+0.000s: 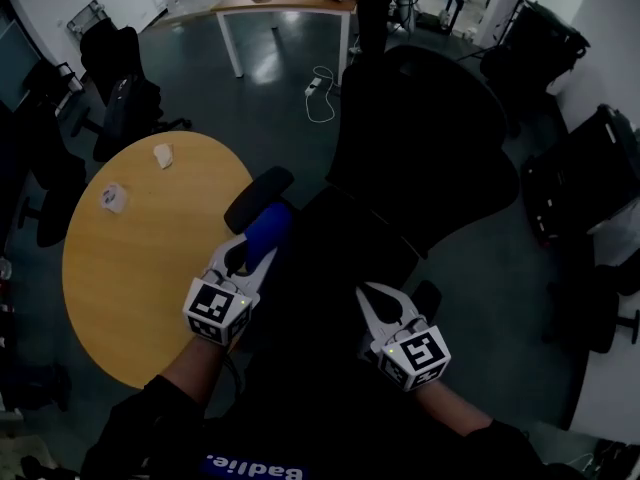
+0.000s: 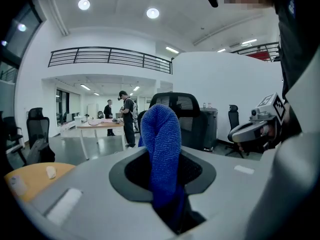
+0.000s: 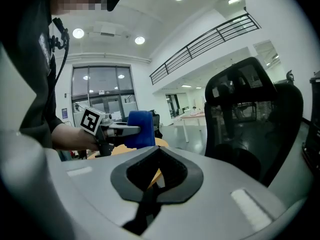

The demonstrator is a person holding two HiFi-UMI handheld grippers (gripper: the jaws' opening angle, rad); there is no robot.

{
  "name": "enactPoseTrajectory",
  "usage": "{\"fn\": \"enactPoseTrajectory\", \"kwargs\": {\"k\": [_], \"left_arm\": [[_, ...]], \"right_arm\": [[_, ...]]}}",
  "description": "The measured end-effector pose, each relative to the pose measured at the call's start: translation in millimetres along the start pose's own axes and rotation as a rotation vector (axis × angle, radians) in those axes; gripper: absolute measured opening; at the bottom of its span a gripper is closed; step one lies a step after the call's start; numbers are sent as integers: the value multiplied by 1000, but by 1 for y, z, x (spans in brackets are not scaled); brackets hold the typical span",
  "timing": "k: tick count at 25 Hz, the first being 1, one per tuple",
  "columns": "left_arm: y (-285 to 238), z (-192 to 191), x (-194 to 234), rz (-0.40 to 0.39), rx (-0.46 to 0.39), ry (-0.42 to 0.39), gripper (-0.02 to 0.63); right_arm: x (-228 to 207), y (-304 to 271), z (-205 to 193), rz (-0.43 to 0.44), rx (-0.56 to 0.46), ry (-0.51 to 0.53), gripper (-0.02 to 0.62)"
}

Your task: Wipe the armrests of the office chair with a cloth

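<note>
"Badlie" on person's shirt (image 1: 255, 467)

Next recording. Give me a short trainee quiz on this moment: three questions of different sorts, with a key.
1. Multiple choice: what is clamped in the left gripper?
A) a blue cloth
B) a white tissue
C) a cable
2. True or false: the right gripper holds a second cloth.
3. Fill in: to the left of the black office chair in the head view stands a round wooden ____.

Key
1. A
2. False: its jaws are together with nothing between them.
3. table
</note>
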State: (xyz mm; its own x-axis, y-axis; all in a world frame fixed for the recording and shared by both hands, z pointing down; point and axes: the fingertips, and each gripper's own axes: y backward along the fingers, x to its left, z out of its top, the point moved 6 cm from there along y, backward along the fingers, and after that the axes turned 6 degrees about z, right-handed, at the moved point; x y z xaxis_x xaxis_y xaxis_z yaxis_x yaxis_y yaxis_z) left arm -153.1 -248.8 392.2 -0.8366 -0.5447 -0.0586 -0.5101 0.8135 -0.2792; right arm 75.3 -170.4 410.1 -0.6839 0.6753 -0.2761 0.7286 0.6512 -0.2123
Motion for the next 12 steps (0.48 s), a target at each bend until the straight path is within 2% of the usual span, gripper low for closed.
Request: {"fn": "enactPoseTrajectory", "kwargs": {"k": [7, 10, 12], "left_arm": [[-59, -11, 102, 20, -4, -112, 120], [-91, -23, 135, 19, 35, -217, 120], [-118, -31, 152, 2, 70, -326, 120]], "right_arm": [[-14, -58, -10, -79, 89, -46, 5], [-14, -81, -14, -87, 145, -46, 5], [-13, -94, -16, -94, 183, -45, 5]]}}
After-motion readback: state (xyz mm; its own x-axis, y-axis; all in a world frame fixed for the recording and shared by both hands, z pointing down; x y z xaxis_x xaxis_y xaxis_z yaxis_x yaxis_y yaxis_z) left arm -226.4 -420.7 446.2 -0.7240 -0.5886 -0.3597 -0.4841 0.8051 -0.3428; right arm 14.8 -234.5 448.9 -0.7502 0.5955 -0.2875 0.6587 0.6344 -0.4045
